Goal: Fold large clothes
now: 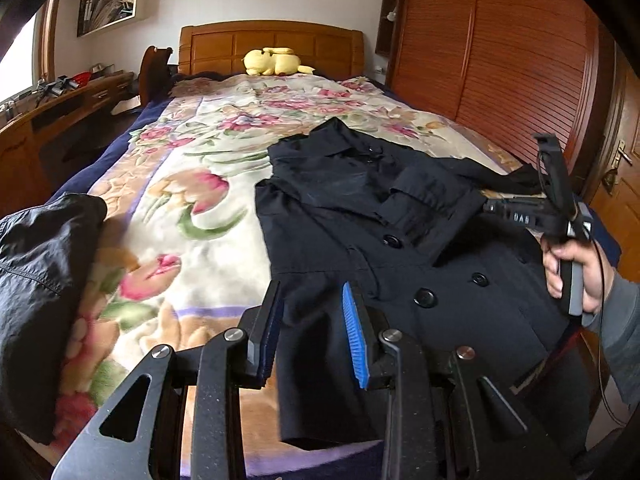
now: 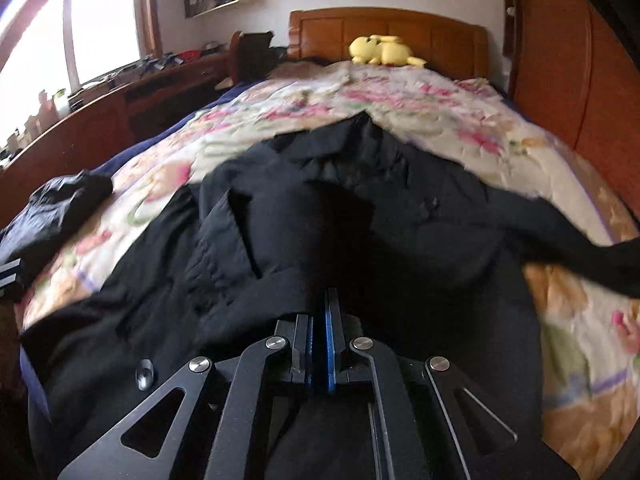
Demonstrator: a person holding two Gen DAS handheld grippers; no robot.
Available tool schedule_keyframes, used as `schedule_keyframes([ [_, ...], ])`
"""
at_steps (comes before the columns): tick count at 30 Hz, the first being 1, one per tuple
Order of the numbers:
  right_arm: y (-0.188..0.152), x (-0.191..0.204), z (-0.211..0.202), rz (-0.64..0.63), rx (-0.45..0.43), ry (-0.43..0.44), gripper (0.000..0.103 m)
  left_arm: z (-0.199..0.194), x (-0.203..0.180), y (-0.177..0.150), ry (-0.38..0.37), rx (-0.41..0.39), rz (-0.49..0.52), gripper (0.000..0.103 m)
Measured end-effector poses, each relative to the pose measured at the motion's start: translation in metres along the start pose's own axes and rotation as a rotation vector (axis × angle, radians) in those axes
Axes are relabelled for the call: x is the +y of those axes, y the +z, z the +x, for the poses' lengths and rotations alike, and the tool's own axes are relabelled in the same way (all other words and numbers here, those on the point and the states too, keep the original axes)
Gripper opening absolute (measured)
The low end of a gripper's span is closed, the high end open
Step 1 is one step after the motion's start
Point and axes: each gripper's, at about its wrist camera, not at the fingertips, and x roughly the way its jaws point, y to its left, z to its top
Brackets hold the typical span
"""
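Right now the coat (image 1: 360, 220) is lying flat, front up, on the bed (image 1: 208, 216), just under and ahead of both grippers. The left gripper (image 1: 311, 286) is hanging over the coat's near edge with its 2 jaws standing partly apart, and nothing is sitting between them. The right gripper (image 2: 328, 292) is squeezing its jaws tight together. It looks like it is pinching the end of 1 sleeve (image 1: 432, 196), which is lying across the chest of the coat. A hand (image 1: 580, 272) is holding that gripper off to the right of the left one.

Some things could be going wrong from here. The thin sleeve could be slipping out of the tight jaws if the pull is quick. A hard tug could be dragging the whole coat sideways and bunching it up. The other sleeve is trailing off to the right of the right gripper, so the fold could be ending up crooked.

The bed is wearing a soft flower blanket, and soft blankets are wrinkling easily under cloth. Another dark cloth (image 1: 40, 260) is lying to the left of the left gripper. Far ahead, a yellow toy (image 1: 272, 62) is resting by the headboard (image 1: 272, 42). A wardrobe (image 1: 500, 40) is standing on the right and a desk (image 1: 60, 108) on the left.
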Motion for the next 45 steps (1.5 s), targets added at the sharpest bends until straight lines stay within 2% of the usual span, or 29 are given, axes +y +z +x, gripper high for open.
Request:
schedule_keyframes([
  [4, -0.004, -0.009, -0.005, -0.018, 0.047, 0.011, 0.005, 0.001, -0.009, 0.0, -0.001, 0.015, 0.014, 0.031],
  [7, -0.005, -0.006, -0.017, -0.032, 0.033, -0.008, 0.01, 0.002, -0.013, 0.001, -0.005, 0.012, 0.013, 0.031],
  [11, -0.011, 0.003, -0.035, -0.067, 0.015, -0.046, 0.037, 0.004, -0.019, 0.002, -0.015, 0.012, 0.016, 0.031],
  [15, -0.018, 0.01, -0.047, -0.057, 0.008, -0.007, 0.045, 0.011, -0.022, -0.002, -0.02, 0.026, 0.019, 0.031],
  [20, -0.013, 0.026, -0.045, -0.096, -0.011, 0.084, 0.045, 0.016, -0.024, -0.007, -0.025, 0.036, 0.011, 0.031],
  [26, -0.006, 0.042, -0.012, -0.165, 0.061, 0.133, 0.045, 0.02, -0.024, -0.012, -0.022, 0.05, 0.007, 0.031],
  [30, -0.006, 0.045, 0.013, -0.184, 0.151, 0.17, 0.045, 0.02, -0.022, -0.015, -0.02, 0.052, 0.004, 0.031],
  [34, -0.012, 0.045, 0.029, -0.213, 0.205, 0.148, 0.045, 0.021, -0.021, -0.018, -0.018, 0.057, -0.001, 0.031],
  [42, -0.02, 0.035, 0.035, -0.231, 0.207, 0.128, 0.044, 0.026, -0.022, -0.02, -0.012, 0.073, -0.013, 0.031],
  [43, -0.019, 0.038, 0.035, -0.233, 0.205, 0.124, 0.043, 0.026, -0.023, -0.019, -0.012, 0.074, -0.013, 0.031],
  [45, -0.015, 0.045, 0.035, -0.226, 0.193, 0.097, 0.025, 0.026, -0.024, -0.018, -0.013, 0.072, -0.011, 0.031],
])
